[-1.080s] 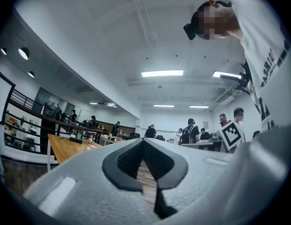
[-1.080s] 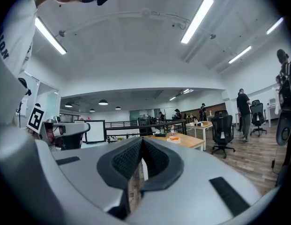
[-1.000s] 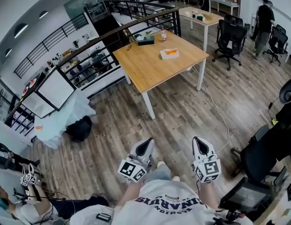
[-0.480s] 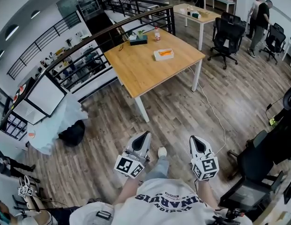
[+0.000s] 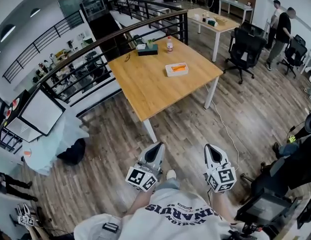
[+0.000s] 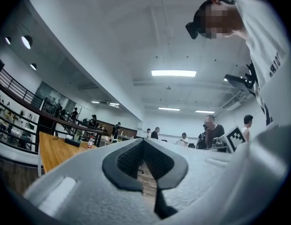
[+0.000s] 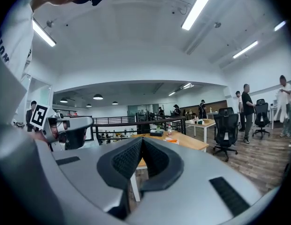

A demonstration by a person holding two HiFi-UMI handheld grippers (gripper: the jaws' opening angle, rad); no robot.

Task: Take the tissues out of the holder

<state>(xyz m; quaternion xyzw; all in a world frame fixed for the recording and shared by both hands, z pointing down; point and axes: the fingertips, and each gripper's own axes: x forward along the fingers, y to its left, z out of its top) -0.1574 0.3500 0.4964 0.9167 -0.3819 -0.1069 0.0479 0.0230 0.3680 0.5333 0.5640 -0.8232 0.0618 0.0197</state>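
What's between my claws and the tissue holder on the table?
In the head view: bare wood floor, then open tabletop up to the tissue holder; a white tray sits right.

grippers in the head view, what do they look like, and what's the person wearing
The left gripper and right gripper are pale grey tapered shells with dark ribbed pads. Each carries a white cube with black square markers. The T-shirt is white with dark lettering.

One dark tissue holder (image 5: 146,50) and one bottle (image 5: 169,45) stand at the wooden table's (image 5: 145,89) far corner; one white box (image 5: 176,69) lies near its right edge.
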